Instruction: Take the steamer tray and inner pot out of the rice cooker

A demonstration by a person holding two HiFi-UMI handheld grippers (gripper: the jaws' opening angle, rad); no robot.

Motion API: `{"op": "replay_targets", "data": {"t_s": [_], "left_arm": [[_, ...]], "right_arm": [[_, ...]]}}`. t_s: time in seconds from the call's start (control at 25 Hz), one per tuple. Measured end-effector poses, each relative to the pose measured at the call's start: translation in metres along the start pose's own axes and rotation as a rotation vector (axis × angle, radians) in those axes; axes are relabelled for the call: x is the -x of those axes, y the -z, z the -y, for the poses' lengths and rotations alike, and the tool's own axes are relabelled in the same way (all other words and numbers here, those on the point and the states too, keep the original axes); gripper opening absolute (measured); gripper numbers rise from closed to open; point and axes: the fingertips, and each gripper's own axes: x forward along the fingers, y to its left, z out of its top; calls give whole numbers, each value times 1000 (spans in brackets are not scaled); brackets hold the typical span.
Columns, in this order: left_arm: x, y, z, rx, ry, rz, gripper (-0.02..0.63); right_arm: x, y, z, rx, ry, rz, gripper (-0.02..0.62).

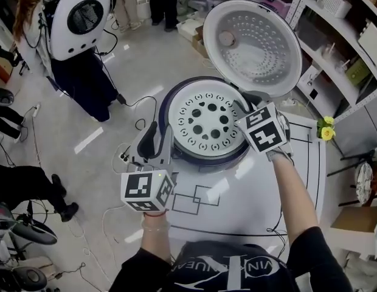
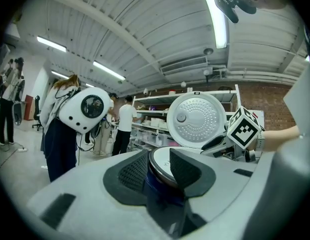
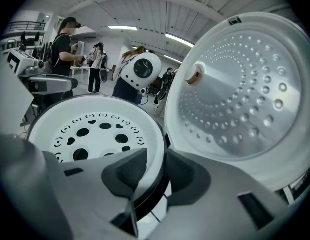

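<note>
The rice cooker [image 1: 168,100] stands open on the table, its lid [image 1: 255,41] tipped back. Inside lies the white steamer tray [image 1: 207,123] with round holes. My left gripper [image 1: 159,143] is at the cooker's near-left side. In the left gripper view my left gripper [image 2: 159,171] is shut on the tray's rim [image 2: 167,160], one pad on each side. My right gripper [image 1: 244,104] is at the far-right side. In the right gripper view my right gripper [image 3: 155,171] has one pad over the steamer tray [image 3: 95,129] and the other outside, shut on the rim. The inner pot is hidden under the tray.
The lid [image 3: 240,99] rises close behind my right gripper. The white table [image 1: 237,199] carries black outline marks. Shelves [image 1: 334,29] stand at the right, with yellow flowers [image 1: 326,129] near them. A white round-headed robot [image 1: 82,17] and several people stand on the floor at the left.
</note>
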Motion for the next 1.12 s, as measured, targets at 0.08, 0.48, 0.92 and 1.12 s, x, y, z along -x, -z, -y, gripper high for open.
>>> {"op": "replay_targets", "data": {"t_s": [0.08,0.48,0.92,1.12], "left_arm": [[3,0,-1,2,0,-1,114],[11,7,-1,54,0,-6,114],[9,9,7,68,27,-6,114],[6,6,8,79,37,-4,114]], "right_arm": [[0,-3,0,40,9,12,117],[7,-12,8,-44,31,160,87],[13,-34,9,169,74,148,71],[35,-44,15,7,60,330,61]]}}
